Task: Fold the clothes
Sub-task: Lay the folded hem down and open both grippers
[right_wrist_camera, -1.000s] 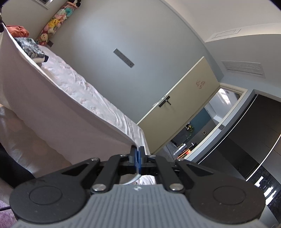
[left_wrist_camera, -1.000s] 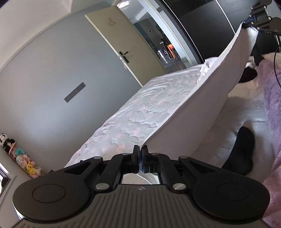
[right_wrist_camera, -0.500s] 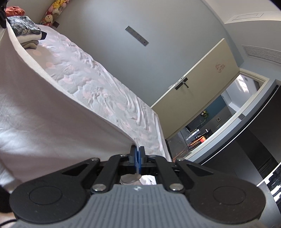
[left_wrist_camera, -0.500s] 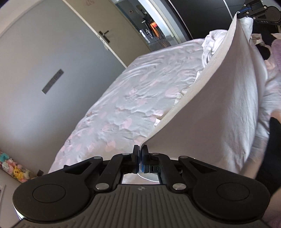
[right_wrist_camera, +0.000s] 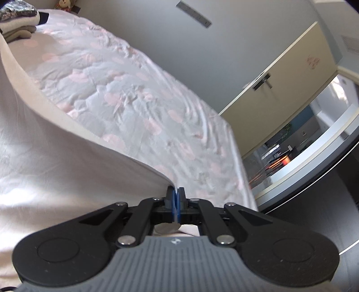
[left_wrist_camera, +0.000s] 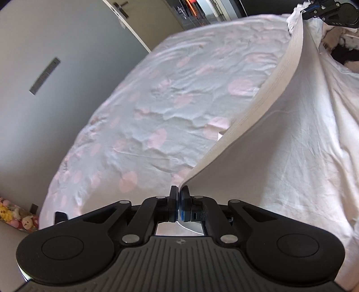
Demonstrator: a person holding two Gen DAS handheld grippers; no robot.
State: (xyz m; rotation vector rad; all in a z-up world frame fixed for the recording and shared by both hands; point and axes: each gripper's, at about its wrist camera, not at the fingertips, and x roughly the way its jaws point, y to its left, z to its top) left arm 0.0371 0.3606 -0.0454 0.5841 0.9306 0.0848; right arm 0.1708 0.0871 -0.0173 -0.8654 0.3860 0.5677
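A white garment [left_wrist_camera: 303,139] is stretched between both grippers over the bed, its hem edge curving from one to the other. My left gripper [left_wrist_camera: 179,191] is shut on one corner of the hem. My right gripper [right_wrist_camera: 175,191] is shut on the other corner; it also shows in the left wrist view [left_wrist_camera: 314,11] at the top right. In the right wrist view the white garment [right_wrist_camera: 44,146] hangs down to the left and its lower part rests on the bed.
The bed sheet [left_wrist_camera: 168,101] is pale with pink spots and wrinkled. Folded clothes [right_wrist_camera: 18,24] lie stacked at the bed's far end. A dark garment [left_wrist_camera: 343,54] lies beyond the white one. A cream door [right_wrist_camera: 280,74] and grey wall stand behind. Plush toys [left_wrist_camera: 15,217] sit on the floor.
Both grippers have come down toward the bed with the garment, tilting downward. The garment's lower part now lies on the sheet instead of hanging free.
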